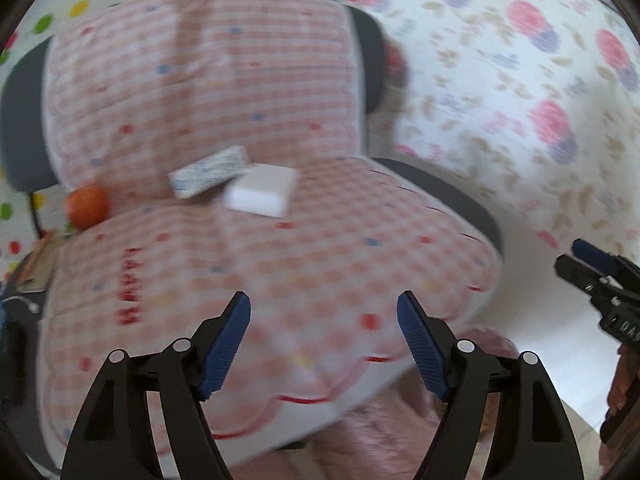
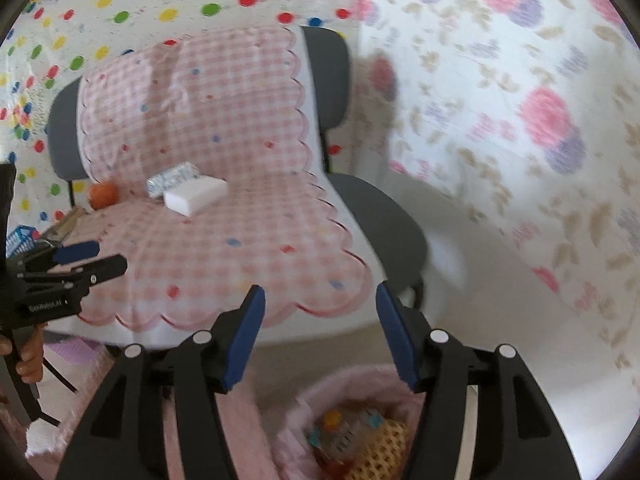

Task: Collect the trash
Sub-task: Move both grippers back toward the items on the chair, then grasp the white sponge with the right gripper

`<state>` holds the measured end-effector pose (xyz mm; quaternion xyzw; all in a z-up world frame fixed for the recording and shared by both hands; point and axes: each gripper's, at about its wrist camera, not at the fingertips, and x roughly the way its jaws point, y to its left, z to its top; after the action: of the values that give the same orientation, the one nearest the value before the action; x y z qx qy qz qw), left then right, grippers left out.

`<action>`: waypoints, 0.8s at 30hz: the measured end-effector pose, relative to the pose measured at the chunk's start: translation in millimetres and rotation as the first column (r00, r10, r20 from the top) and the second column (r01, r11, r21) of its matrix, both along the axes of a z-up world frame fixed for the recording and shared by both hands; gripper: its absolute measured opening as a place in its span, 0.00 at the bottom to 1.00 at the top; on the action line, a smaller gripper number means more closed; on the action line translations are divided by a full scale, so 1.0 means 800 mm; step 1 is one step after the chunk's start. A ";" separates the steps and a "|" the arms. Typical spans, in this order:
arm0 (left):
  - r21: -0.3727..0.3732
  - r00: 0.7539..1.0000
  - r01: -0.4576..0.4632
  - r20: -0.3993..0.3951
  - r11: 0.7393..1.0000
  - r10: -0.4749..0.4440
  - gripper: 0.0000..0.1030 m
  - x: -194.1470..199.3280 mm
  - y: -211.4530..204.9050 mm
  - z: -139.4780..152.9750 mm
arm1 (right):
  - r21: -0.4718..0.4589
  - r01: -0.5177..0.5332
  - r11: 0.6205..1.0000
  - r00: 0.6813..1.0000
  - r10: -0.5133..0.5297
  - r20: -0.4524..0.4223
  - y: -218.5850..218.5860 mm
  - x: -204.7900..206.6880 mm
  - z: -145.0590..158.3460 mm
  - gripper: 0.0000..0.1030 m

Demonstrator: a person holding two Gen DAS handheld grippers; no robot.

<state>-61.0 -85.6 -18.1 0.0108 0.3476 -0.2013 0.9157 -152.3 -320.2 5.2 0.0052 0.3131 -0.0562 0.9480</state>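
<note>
1. Right gripper (image 2: 320, 336): jaws apart, nothing between them, above a fluffy pink basket (image 2: 360, 384) holding wrappers at 6 o'clock.
2. Left gripper (image 1: 324, 344): jaws wide apart, empty (view blurred).
3. On the chair cushion (image 1: 304, 264), toward 11 o'clock: white block (image 1: 262, 190) touching a printed packet (image 1: 208, 172); orange ball (image 1: 88, 206) beside them.

brightness: pretty bright, soft even daylight look, no harsh glare anywhere
light source: can't tell exactly, nothing lit hard from one side
shadows: faint soft one on the floor (image 2: 452, 264) under the chair (image 2: 384, 216), another on the flowered cloth (image 1: 520, 92) right beside the chair back
blur: heavy motion smear in both views, worst on the flowered cloth and the checked cover (image 1: 248, 264); red lettering on it barely readable
sharpest bits: left gripper (image 1: 324, 316) and right gripper (image 2: 320, 300), crisp up close
distortion: strong fisheye bulge, straight edges bowed, black corners around the round frame
colour: slightly washed out, whites near blown on the floor
</note>
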 end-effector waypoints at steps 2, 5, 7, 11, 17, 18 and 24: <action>0.002 0.999 -0.047 0.006 0.999 0.047 0.74 0.012 0.023 0.003 | 0.007 -0.038 0.999 0.999 0.038 0.010 0.013 0.021 0.005 0.56; 0.012 0.993 -0.113 0.014 0.993 0.113 0.74 0.033 0.055 0.006 | 0.003 -0.100 0.995 0.995 0.099 0.015 0.038 0.052 0.009 0.56; 0.025 0.989 -0.147 0.027 0.989 0.146 0.74 0.046 0.071 0.007 | 0.002 -0.138 0.990 0.990 0.138 0.006 0.053 0.074 0.007 0.56; 0.050 0.980 -0.196 0.030 0.979 0.195 0.74 0.075 0.097 0.003 | 0.024 -0.209 0.978 0.977 0.209 -0.027 0.084 0.120 -0.003 0.56; 0.051 0.971 -0.238 0.002 0.970 0.238 0.74 0.117 0.127 -0.006 | 0.045 -0.272 0.961 0.959 0.275 -0.076 0.123 0.183 -0.021 0.52; 0.053 0.970 -0.243 0.003 0.969 0.244 0.74 0.126 0.132 -0.007 | 0.051 -0.276 0.960 0.956 0.280 -0.084 0.128 0.193 -0.023 0.49; 0.071 0.965 -0.259 -0.007 0.963 0.261 0.74 0.173 0.143 -0.012 | 0.057 -0.312 0.949 0.939 0.317 -0.137 0.162 0.260 -0.044 0.43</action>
<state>77.5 28.6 -27.9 -0.0049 0.3601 -0.0673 0.9305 55.7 -190.6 -30.3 -0.0328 0.3786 0.1009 0.9195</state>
